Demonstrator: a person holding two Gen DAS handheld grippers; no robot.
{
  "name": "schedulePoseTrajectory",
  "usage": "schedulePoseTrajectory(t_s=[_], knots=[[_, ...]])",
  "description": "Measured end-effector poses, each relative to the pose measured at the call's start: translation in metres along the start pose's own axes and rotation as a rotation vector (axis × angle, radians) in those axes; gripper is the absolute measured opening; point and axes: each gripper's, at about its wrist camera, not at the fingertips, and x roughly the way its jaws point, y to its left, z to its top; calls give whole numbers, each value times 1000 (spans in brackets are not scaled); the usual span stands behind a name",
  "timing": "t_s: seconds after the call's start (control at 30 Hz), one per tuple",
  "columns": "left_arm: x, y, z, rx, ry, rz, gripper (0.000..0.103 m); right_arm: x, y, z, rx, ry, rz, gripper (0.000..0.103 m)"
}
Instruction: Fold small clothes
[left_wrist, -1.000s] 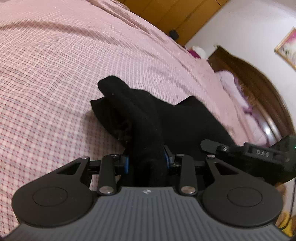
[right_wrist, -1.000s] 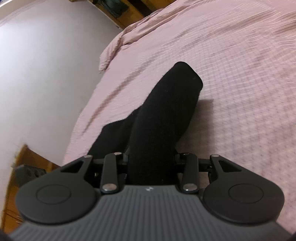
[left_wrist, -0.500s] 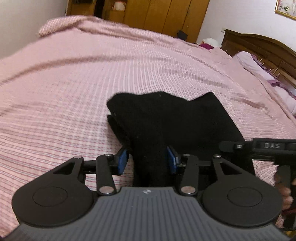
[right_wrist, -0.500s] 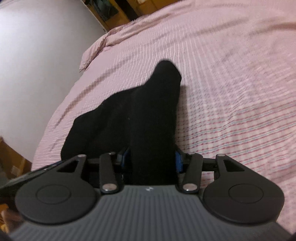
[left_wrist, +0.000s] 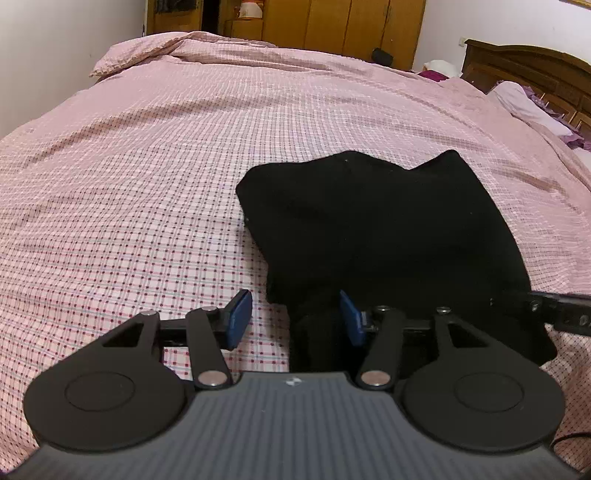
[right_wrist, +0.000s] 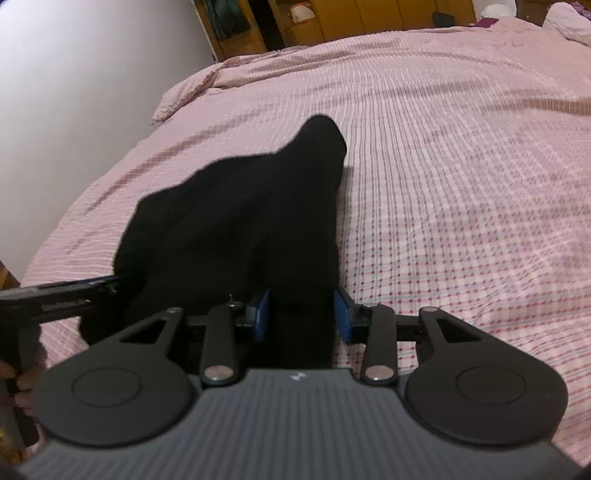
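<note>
A small black garment (left_wrist: 376, 229) lies folded on the pink checked bedspread (left_wrist: 147, 177). My left gripper (left_wrist: 295, 319) is open at its near left corner; a fold of cloth sits between the blue pads (left_wrist: 240, 317) but is not pinched. In the right wrist view the garment (right_wrist: 236, 221) lies ahead, and my right gripper (right_wrist: 301, 317) is open around its near right corner, the pads (right_wrist: 341, 314) just clear of the cloth. Each gripper shows at the edge of the other's view: the right (left_wrist: 561, 310) and the left (right_wrist: 55, 295).
The bed runs far ahead and to both sides. A dark wooden headboard (left_wrist: 528, 70) and pillows (left_wrist: 524, 107) stand at the right. Wooden wardrobes (left_wrist: 332, 26) line the far wall. A white wall (right_wrist: 74, 74) borders the bed's left edge.
Both grippers lowered the garment onto the bed and opened. The left jaws have spread wide and the right jaws have loosened off the cloth. The garment now lies flat.
</note>
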Motion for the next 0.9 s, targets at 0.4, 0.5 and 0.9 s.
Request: schedulePoseTrajectory(t_s=[0.4, 0.5, 0.9], knots=[[-43, -17, -3, -29, 55, -75, 72, -49, 27, 3, -44, -68, -11, 69], [-56, -26, -7, -25, 54, -68, 89, -61, 38, -1, -63, -66, -18, 69], [-65, -43, -24, -24, 108, 27, 99, -72, 47, -28, -28, 14, -94, 81]])
